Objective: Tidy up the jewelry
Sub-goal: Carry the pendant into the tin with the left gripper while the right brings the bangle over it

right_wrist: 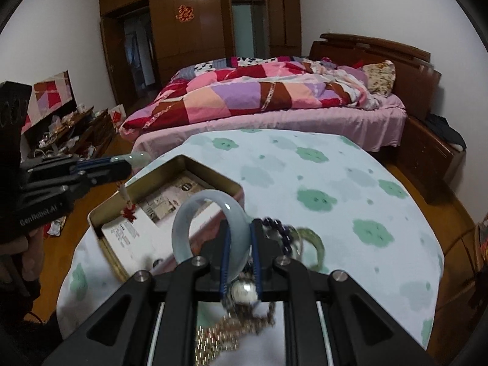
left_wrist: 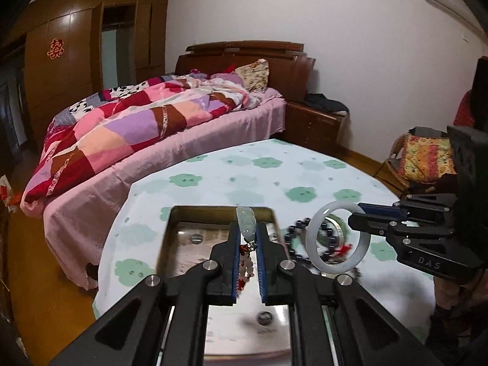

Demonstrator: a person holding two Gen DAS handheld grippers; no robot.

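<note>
- Up front in the left wrist view, the left gripper point(left_wrist: 247, 228) has its fingers clamped on a pale jade pendant point(left_wrist: 246, 221); the pendant's tip pokes out past the fingertips, and its red-and-white beaded cord point(left_wrist: 245, 270) hangs down between the pads.
- Beneath it lies an open metal tin point(left_wrist: 170, 228) on the green-flowered tablecloth point(left_wrist: 259, 167); the gripper's frame hides the tin's near half.
- At the right, the right gripper point(left_wrist: 355, 218) pinches a white jade bangle point(left_wrist: 337, 238), held upright. Dark beads point(left_wrist: 297, 224) and a green ring show through and behind it, partly covered.
- Seen from the right wrist view, the right gripper point(right_wrist: 241, 235) is closed on the bangle point(right_wrist: 210, 228), whose lower arc is hidden between the pads.
- A watch face point(right_wrist: 244, 293) and a gold chain point(right_wrist: 225, 335) below are blurred and cut off by the frame.
- The left gripper point(right_wrist: 129, 161) holds the pendant point(right_wrist: 134, 156) above the tin's point(right_wrist: 106, 244) far-left rim.
</note>
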